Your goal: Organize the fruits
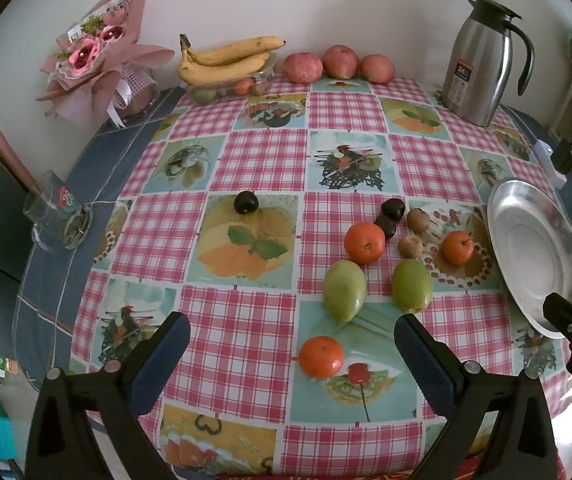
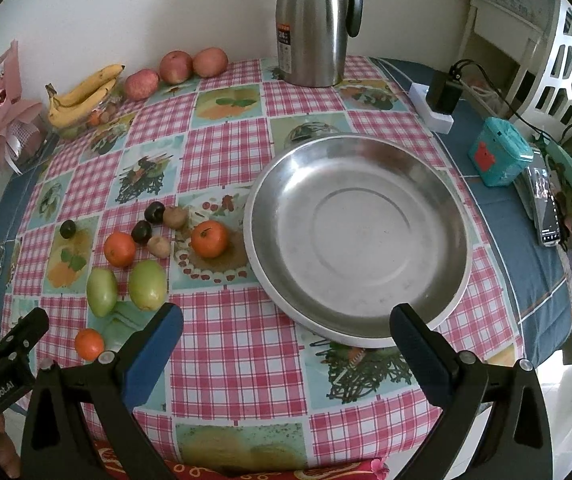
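Both hand-held grippers, left (image 1: 292, 330) and right (image 2: 286, 320), hang spread and empty above the near edge of the checked tablecloth (image 1: 261, 156). Between the left's blue pads lies open cloth and one small orange mandarin (image 1: 321, 357). Scattered fruit lies just left of the bare round steel dish (image 2: 360, 236).

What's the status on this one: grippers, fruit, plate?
Left gripper open, empty; right gripper open, empty. Small loose fruit on the checked tablecloth, nearest orange tangerine. Round steel plate bare. Nothing blocking.
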The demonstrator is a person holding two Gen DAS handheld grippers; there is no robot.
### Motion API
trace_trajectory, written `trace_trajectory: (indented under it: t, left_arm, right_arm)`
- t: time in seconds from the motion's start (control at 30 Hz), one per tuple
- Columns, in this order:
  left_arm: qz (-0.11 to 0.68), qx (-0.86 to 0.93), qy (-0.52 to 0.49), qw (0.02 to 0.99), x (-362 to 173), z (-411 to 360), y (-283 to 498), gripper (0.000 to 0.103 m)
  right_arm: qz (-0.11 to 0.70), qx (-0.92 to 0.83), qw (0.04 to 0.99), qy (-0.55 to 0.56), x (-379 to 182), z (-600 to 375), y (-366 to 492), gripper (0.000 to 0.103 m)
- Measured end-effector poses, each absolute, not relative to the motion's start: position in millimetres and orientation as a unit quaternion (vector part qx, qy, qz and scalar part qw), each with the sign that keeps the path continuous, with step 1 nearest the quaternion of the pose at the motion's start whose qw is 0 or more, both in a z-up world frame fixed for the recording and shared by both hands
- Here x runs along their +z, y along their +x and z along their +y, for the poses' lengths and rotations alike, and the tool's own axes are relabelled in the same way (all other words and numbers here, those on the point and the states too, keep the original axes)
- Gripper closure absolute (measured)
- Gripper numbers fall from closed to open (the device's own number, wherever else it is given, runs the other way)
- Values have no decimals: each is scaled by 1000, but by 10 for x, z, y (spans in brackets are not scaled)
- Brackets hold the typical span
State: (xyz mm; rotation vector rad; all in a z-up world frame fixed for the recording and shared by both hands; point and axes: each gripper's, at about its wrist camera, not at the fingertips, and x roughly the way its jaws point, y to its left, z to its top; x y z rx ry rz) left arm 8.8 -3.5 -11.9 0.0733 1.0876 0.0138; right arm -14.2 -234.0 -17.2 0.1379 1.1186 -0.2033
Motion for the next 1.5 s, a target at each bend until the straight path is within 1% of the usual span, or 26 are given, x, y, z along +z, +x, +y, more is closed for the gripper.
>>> trace_trajectory:
  t: [1.5]
  left_arm:
    - [522,6,34,852,-145,-64,74,0]
  right_arm:
    - [530,-93,839,79,-171,-2353,-153,0]
